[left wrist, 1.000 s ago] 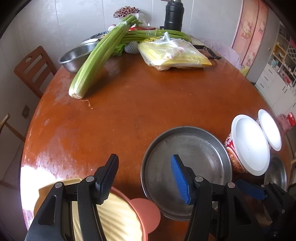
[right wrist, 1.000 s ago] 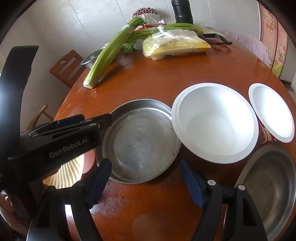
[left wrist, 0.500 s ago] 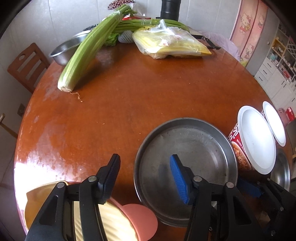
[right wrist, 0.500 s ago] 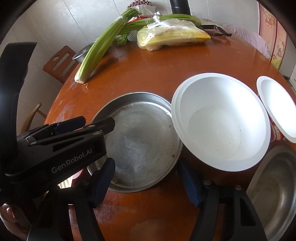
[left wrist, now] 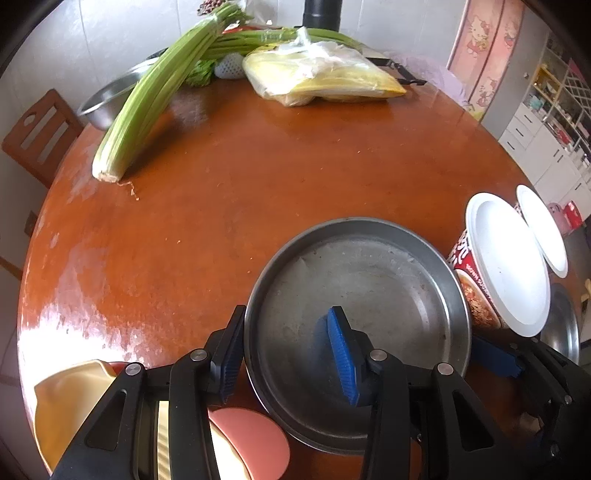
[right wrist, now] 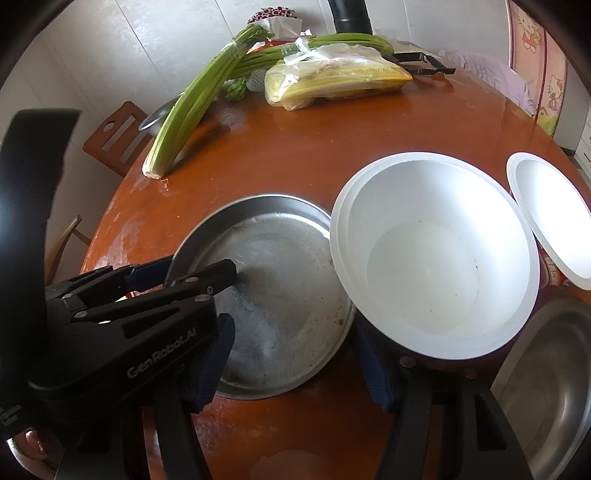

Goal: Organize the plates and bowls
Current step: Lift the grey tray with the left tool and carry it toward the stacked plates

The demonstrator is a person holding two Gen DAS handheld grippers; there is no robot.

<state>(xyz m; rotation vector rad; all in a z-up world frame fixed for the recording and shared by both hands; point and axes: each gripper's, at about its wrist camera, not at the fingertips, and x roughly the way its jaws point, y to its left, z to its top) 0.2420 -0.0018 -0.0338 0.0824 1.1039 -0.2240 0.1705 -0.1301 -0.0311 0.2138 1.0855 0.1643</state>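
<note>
A round steel plate (left wrist: 388, 280) lies on the brown table; it also shows in the right wrist view (right wrist: 288, 280). My left gripper (left wrist: 288, 350) is open and straddles the plate's near left rim, one finger outside, one inside. A white bowl (right wrist: 436, 266) with a red printed outside (left wrist: 506, 273) stands right of the plate, with a second white bowl (right wrist: 550, 221) behind it. My right gripper (right wrist: 299, 362) is open, low at the plate's near edge beside the white bowl. A second steel plate (right wrist: 546, 384) lies at the right. A yellow bowl (left wrist: 66, 398) and a pink dish (left wrist: 255, 439) lie under my left gripper.
Celery (left wrist: 155, 99), a bag of yellow food (left wrist: 321, 77), a steel bowl (left wrist: 107, 99) and a black flask (left wrist: 321, 14) fill the table's far side. A wooden chair (left wrist: 37, 129) stands at the left. The table edge runs close on the left and right.
My left gripper has moved forward and right, so its fingers now straddle the steel plate's rim. My right gripper has crept forward and lower toward the plate and the white bowl.
</note>
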